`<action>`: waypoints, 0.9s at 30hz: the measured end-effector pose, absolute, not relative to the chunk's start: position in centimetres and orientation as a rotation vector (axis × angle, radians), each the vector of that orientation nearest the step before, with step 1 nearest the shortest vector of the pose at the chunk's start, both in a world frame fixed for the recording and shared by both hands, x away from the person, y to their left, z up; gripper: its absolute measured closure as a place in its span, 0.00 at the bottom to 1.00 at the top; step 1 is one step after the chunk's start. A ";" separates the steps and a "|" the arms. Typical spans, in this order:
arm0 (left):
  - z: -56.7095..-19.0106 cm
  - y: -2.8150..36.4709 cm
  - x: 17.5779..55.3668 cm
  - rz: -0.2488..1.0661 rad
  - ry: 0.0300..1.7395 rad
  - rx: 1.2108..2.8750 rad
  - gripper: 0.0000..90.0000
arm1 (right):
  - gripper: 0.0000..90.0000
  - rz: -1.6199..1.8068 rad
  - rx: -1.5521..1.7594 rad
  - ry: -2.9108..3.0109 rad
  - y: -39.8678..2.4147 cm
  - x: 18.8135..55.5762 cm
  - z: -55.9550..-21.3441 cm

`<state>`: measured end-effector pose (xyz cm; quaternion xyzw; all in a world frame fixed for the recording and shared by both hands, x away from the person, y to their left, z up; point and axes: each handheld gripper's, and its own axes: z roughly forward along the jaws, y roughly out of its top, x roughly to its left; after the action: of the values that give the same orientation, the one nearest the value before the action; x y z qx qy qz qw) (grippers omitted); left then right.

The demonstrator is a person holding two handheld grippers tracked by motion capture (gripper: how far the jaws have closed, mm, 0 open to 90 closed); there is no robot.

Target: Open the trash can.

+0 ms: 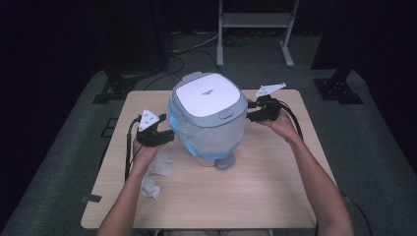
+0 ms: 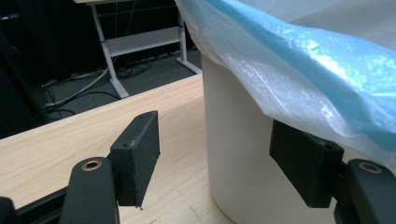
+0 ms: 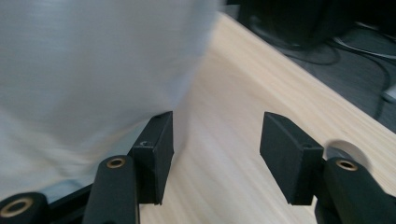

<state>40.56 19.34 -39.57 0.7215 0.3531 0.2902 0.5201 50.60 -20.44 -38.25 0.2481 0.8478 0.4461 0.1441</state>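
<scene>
You have a small white trash bin [image 1: 209,120] standing just past the middle of the desk [image 1: 246,191], its grey-rimmed lid [image 1: 209,94] shut and a thin blue-tinted plastic liner [image 1: 216,135] draped over its rim and hanging down the sides. A grey foot pedal [image 1: 225,161] pokes out at the bin's 6 o'clock. Crumpled tissues [image 1: 156,176] lie on the desk at the bin's 7 o'clock, near your left forearm.

Your left gripper [image 1: 164,133] sits at the bin's 9 o'clock, jaws spread. In the left gripper view, one jaw is tucked under the hanging liner [image 2: 299,60] beside the smooth white wall [image 2: 233,154], while the other stands clear over the wood; nothing is pinched. Your right gripper [image 1: 253,109] is at the bin's 3 o'clock, also spread and empty; the right gripper view is blurred, with the pale bin side [image 3: 84,65] close to one jaw.

The bin looks like a light, stiff plastic shell that will likely slide or tip if pushed from one side, so brace it from both. Its wall seems slick and too broad to clamp. The liner is soft, thin and slippery, and probably tears if yanked. If the liner is what you want, pinch a gathered fold of the hanging film near the rim, not a single layer.
</scene>
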 end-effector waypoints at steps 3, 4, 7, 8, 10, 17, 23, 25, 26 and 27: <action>-39.7 19.4 41.1 0.676 0.844 1.721 0.36 | 0.61 1.287 0.648 2.474 -19.8 49.9 -38.1; -39.8 19.5 41.2 0.666 0.840 1.718 0.36 | 0.62 1.281 0.644 2.479 -19.8 49.8 -38.0; -40.0 19.5 41.5 0.645 0.809 1.710 0.36 | 0.66 1.280 0.625 2.510 -20.1 49.3 -37.7; -40.0 19.4 41.6 0.632 0.806 1.707 0.36 | 0.67 1.264 0.609 2.521 -20.3 48.8 -37.5; -40.1 19.3 41.7 0.614 0.801 1.699 0.36 | 0.67 1.258 0.593 2.517 -20.5 48.5 -37.4; -39.8 18.0 41.6 0.622 0.766 1.739 0.38 | 0.67 1.255 0.565 2.523 -21.9 45.6 -37.1; -39.7 16.8 41.8 0.604 0.752 1.740 0.38 | 0.61 1.307 0.572 2.518 -23.1 42.8 -37.6; -39.6 16.6 41.8 0.599 0.740 1.745 0.38 | 0.57 1.314 0.559 2.539 -23.2 41.9 -37.8; -39.6 16.5 41.7 0.595 0.740 1.744 0.38 | 0.55 1.308 0.553 2.543 -23.1 41.7 -37.9; -39.6 16.4 41.7 0.594 0.740 1.745 0.38 | 0.53 1.296 0.546 2.546 -23.0 41.5 -38.0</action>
<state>41.67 16.41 -39.62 0.7360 0.3120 0.2506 0.5461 41.45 -23.01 -38.00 0.1865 0.8694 0.4425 0.1162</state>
